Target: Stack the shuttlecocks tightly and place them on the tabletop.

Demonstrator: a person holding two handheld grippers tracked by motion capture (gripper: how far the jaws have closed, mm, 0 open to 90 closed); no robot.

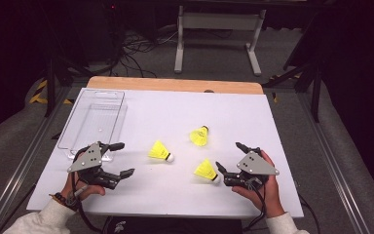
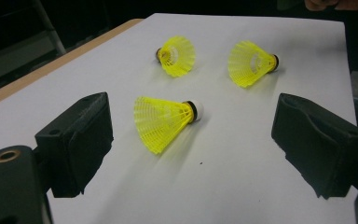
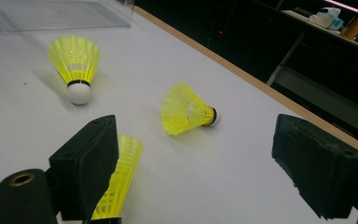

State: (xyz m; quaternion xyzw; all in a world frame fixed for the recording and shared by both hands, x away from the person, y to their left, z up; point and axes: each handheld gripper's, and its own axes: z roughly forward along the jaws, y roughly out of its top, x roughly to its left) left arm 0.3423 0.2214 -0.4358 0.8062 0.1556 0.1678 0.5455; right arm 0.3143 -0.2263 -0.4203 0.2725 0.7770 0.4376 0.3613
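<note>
Three yellow shuttlecocks lie on the white table top. The left one (image 1: 161, 151) (image 2: 165, 121) (image 3: 74, 60) lies just ahead of my left gripper (image 1: 125, 158) (image 2: 196, 140), which is open with nothing between its fingers. The middle one (image 1: 199, 136) (image 2: 177, 56) (image 3: 186, 109) lies farther back. The near one (image 1: 206, 170) (image 2: 249, 63) (image 3: 116, 177) lies close beside my right gripper (image 1: 227, 155) (image 3: 196, 158), partly hidden behind one jaw in the right gripper view. This gripper is open too, and holds nothing.
A clear plastic bin (image 1: 93, 119) (image 3: 60, 14) stands empty at the table's left side, just behind the left hand. The wooden table edge (image 1: 175, 85) runs along the back. Cables and a white stand sit on the floor beyond.
</note>
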